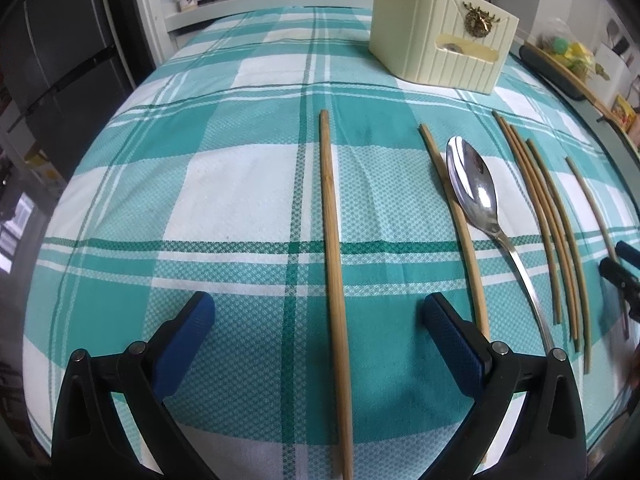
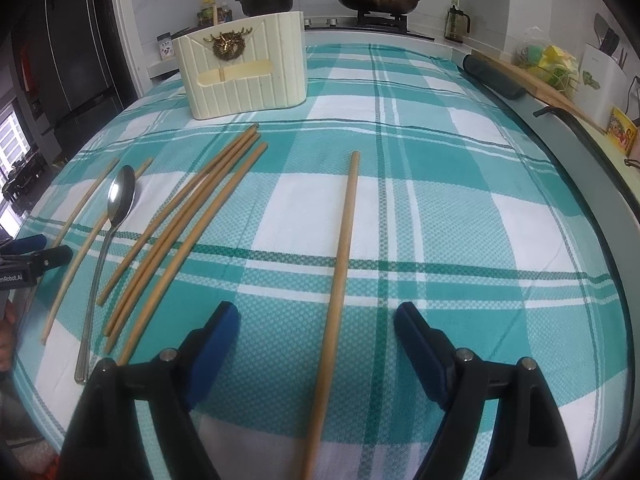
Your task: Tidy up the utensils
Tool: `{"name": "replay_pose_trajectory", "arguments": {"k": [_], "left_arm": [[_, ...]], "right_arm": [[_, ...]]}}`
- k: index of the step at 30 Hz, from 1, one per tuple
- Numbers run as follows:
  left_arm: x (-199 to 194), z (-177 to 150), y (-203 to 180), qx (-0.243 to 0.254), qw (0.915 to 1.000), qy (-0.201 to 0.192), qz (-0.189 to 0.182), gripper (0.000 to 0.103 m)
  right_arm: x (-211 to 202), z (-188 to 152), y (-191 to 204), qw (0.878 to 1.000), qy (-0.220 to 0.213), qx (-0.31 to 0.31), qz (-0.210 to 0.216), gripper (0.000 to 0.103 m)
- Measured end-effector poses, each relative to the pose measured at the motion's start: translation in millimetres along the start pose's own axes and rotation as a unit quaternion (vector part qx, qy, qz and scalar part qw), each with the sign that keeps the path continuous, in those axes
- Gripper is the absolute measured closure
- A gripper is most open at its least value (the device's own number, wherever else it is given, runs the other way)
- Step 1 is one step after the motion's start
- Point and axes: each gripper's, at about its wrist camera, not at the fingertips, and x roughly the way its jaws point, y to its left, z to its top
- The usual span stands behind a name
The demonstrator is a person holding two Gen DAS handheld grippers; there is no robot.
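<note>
Light, stiff, slippery chopstick [image 2: 340,264] lay flat on checked tabletop [image 2: 480,200] well in front of cream holder [image 2: 244,76], between wide-open right gripper [image 2: 316,344] jaws, untouched; best pinched mid-shaft

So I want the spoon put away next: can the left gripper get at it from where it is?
Probably yes. The left gripper is open, the spoon lies flat just beside it, and only one chopstick lies between them on the cloth.

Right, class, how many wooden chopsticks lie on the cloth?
7 chopsticks: one between the left gripper fingers, one just left of the spoon, four bundled right of it, one between the right gripper fingers. None seem hidden.
</note>
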Motion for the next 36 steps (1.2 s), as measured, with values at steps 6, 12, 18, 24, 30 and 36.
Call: {"name": "replay_pose_trajectory", "arguments": {"k": [6,12,18,24,30,36], "left_arm": [[-8.5,18.8,19.7,-0.008,0.9992,0.005,-0.04,0.001],[9.2,56.1,16.1,0.032,0.9984,0.016,-0.044,0.001],[39.8,79.2,0.6,0.053,0.9975,0.034,-0.033,0.023],[47.3,100.2,-9.1,0.063,0.9971,0.018,-0.038,0.061],[36.3,114.1,1.0,0.024,0.9978,0.002,-0.061,0.097],[-31.7,120.1,7.8,0.006,0.9932,-0.071,-0.092,0.098]], "right_arm": [[10.4,15.6,0.4,0.999,0.039,-0.021,-0.001,0.019],[19.0,32.3,-8.4,0.998,0.064,-0.023,0.005,0.031],[40.2,66.8,-16.8,0.998,0.056,-0.019,-0.003,0.078],[66.1,98.4,-15.0,0.999,0.038,-0.017,-0.013,0.095],[71.8,117.5,-16.8,1.0,0.025,0.0,0.004,0.097],[15.7,130.7,-19.5,0.998,-0.038,0.022,0.04,0.097]]}}
